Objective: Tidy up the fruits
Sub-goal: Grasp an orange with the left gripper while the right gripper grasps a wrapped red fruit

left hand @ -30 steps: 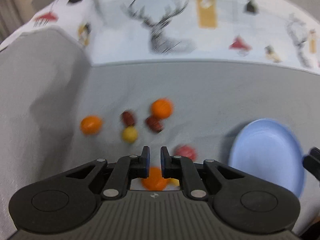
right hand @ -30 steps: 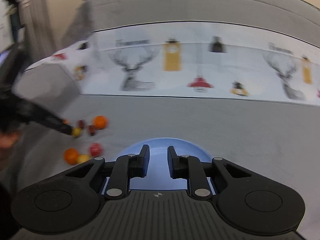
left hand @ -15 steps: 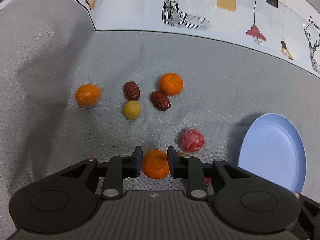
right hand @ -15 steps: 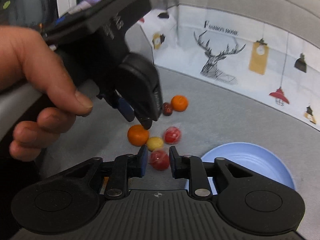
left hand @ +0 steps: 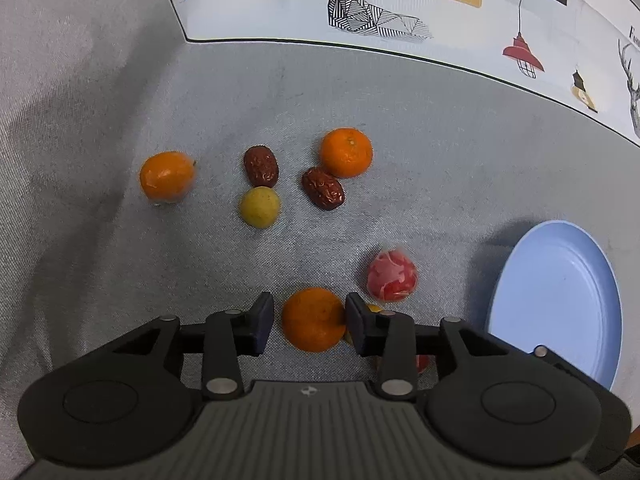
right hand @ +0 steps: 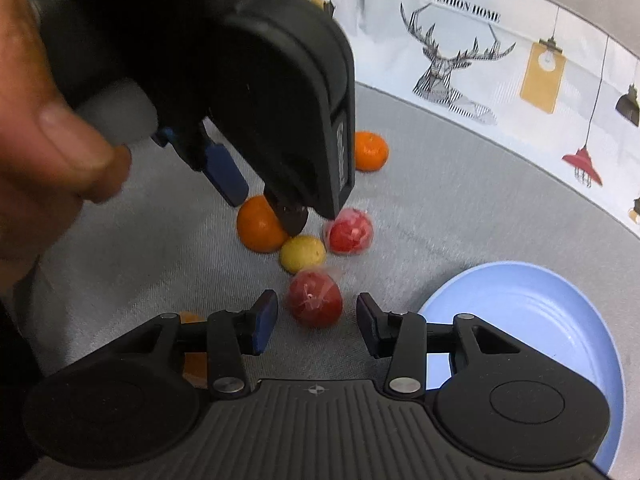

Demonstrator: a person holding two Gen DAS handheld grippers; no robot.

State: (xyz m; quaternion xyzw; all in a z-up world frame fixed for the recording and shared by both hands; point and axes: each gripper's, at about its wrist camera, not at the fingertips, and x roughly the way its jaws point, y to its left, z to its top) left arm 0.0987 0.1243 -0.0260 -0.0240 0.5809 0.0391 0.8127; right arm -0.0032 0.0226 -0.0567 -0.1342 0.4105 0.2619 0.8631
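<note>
Both claws, jaws just opening, straddle fruit ungripped: left claw (left hand: 308, 322) around an orange (left hand: 314, 319), right claw (right hand: 316, 322) around a wrapped red fruit (right hand: 315, 299); closing comes next.

Grey cloth (left hand: 420, 128), white deer-and-lamp printed backdrop (left hand: 400, 0) behind.

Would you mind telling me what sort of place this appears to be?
Probably a home-style table set up for recording: a grey cloth, a printed deer-and-lamp backdrop, and loose fruit beside a blue plate.
</note>
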